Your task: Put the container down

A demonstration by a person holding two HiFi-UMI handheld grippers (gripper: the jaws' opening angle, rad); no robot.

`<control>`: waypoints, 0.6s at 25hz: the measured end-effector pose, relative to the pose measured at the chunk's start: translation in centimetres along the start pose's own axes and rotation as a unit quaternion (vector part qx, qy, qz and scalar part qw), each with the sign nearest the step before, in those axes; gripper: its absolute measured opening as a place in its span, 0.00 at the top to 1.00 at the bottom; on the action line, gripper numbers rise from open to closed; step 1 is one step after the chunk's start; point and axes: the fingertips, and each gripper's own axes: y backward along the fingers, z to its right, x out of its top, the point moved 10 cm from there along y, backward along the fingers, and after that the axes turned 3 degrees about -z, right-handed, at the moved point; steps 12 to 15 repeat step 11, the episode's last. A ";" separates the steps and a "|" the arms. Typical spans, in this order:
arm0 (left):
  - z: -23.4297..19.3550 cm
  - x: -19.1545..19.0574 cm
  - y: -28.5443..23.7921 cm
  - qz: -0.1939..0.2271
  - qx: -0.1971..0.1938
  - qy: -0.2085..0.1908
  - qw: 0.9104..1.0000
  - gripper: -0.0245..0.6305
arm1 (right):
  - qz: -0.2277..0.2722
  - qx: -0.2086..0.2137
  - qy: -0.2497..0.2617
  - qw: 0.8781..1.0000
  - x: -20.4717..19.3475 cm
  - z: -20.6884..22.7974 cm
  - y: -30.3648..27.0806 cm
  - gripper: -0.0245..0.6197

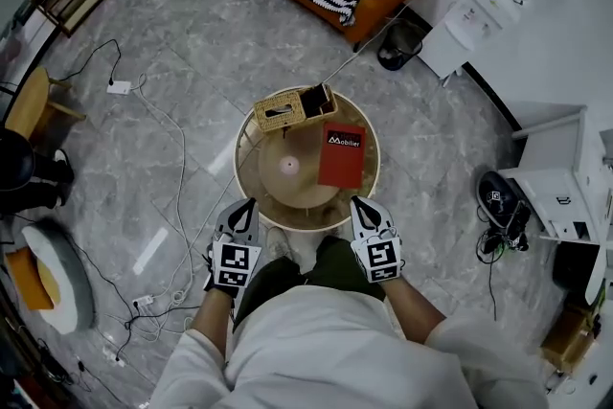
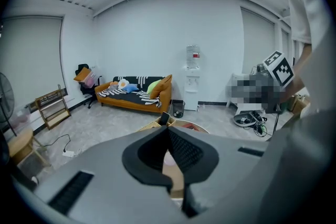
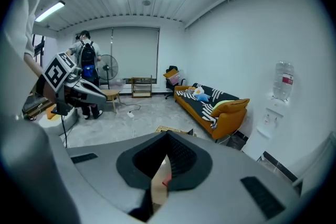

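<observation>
Grey left claw (image 1: 244,204), jaws pressed together on nothing, hovers at the near rim of the round tabletop (image 1: 251,196). On the far edge sits the woven container (image 1: 279,110), long axis left to right, slotted top up. It looks light, stiff but crushable; I'd pinch one long wall. The right claw (image 1: 359,204) is also closed and empty.

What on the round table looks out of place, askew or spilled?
Nothing is spilled or damaged. Only the woven container sits askew at the far rim of the table, seemingly overhanging it slightly; the red booklet lies flat.
</observation>
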 end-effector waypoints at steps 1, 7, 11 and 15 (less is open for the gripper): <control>0.0 0.1 0.2 0.002 0.002 0.001 1.000 0.95 | 0.002 0.000 0.001 1.000 0.4 0.0 0.1 0.93; -0.2 0.3 0.4 0.009 0.005 0.003 1.000 0.95 | 0.006 0.003 0.007 1.000 1.1 0.0 -0.3 0.93; -0.4 0.5 0.1 0.009 0.005 0.004 1.000 0.95 | 0.012 0.009 0.010 1.000 1.6 0.0 -0.9 0.93; -0.4 0.5 0.1 0.009 0.005 0.004 1.000 0.95 | 0.012 0.009 0.010 1.000 1.6 0.0 -0.9 0.93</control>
